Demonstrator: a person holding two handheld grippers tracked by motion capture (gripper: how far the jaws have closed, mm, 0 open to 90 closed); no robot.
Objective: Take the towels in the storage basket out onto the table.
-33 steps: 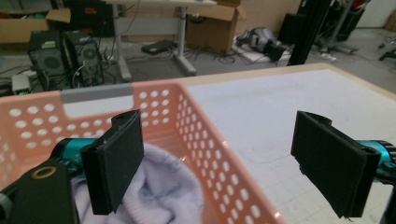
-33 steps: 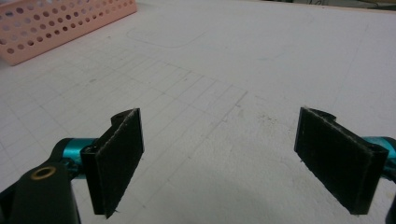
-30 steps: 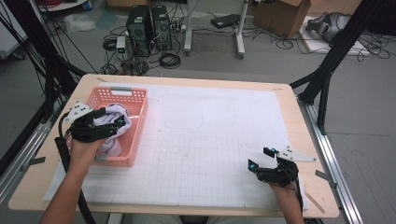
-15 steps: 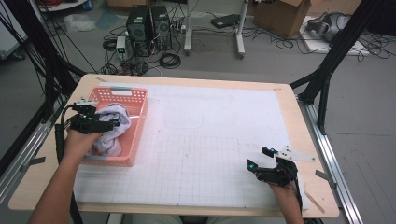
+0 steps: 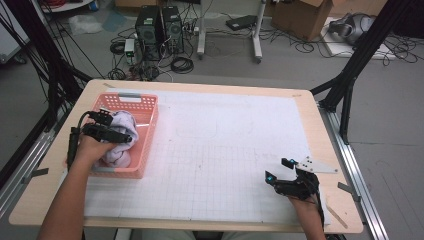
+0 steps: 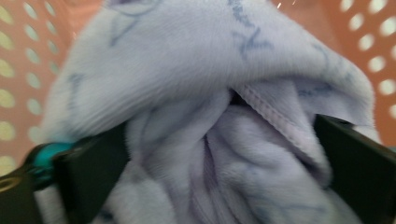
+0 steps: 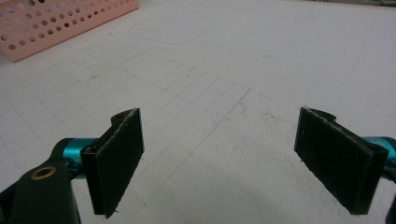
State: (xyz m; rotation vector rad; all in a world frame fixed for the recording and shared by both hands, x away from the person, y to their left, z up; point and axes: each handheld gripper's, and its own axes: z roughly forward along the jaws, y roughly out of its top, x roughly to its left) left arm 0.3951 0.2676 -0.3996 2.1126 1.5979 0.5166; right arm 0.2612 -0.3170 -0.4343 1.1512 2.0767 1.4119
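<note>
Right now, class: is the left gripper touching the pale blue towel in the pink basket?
Touching. The left gripper view shows the towel bunched between the left gripper's jaws, pressing against both.

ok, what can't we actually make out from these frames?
- Whether the left gripper has clamped the towel: the left gripper view is blurred and cloth sits between wide-set jaws.
- Basket floor: covered by towel and hand in the high view.
- Towel print: too blurred to read.
- Basket in the right gripper view: cut off by the edge.
</note>
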